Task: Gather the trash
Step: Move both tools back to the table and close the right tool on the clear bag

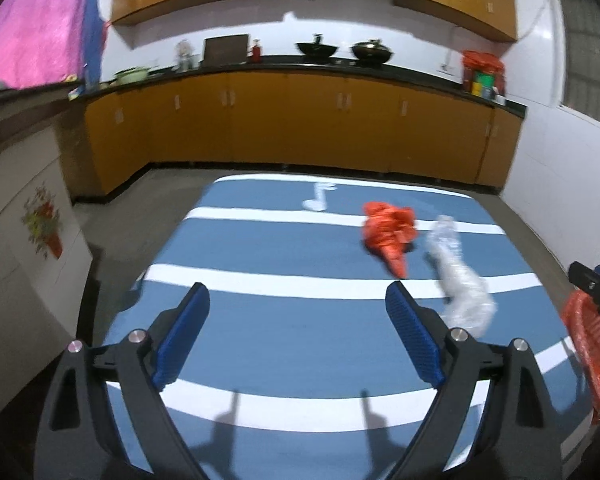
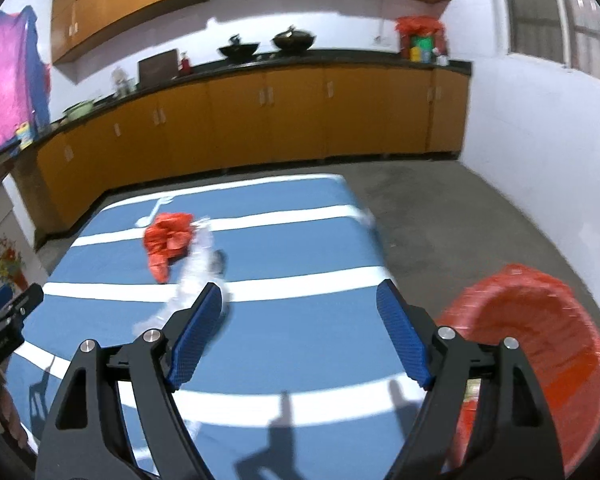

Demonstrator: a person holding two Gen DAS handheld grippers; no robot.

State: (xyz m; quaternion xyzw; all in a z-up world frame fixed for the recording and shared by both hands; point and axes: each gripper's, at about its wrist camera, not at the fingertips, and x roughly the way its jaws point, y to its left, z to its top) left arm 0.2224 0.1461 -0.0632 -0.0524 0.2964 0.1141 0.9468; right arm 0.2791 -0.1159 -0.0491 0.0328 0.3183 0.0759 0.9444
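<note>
**Trash on the striped table, both grippers empty**

Orange kitchen cabinets (image 1: 300, 128) line the wall behind a blue table with white stripes (image 1: 260, 344). On it lie a crumpled orange bag (image 1: 390, 234) and, just beside it, a clear plastic wrapper (image 1: 460, 280). An orange basket (image 2: 540, 340) sits off the table's right edge. The left gripper (image 1: 298, 340) and right gripper (image 2: 300, 336) hover above the table, jaws spread wide with nothing between them.

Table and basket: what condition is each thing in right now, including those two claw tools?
Red bag: crumpled, lying on the table.
Clear plastic: crumpled, lying beside the red bag.
Basket: upright beside the table; contents hard to tell.
Left gripper: open, nothing between its fingers.
Right gripper: open, holding nothing.
</note>
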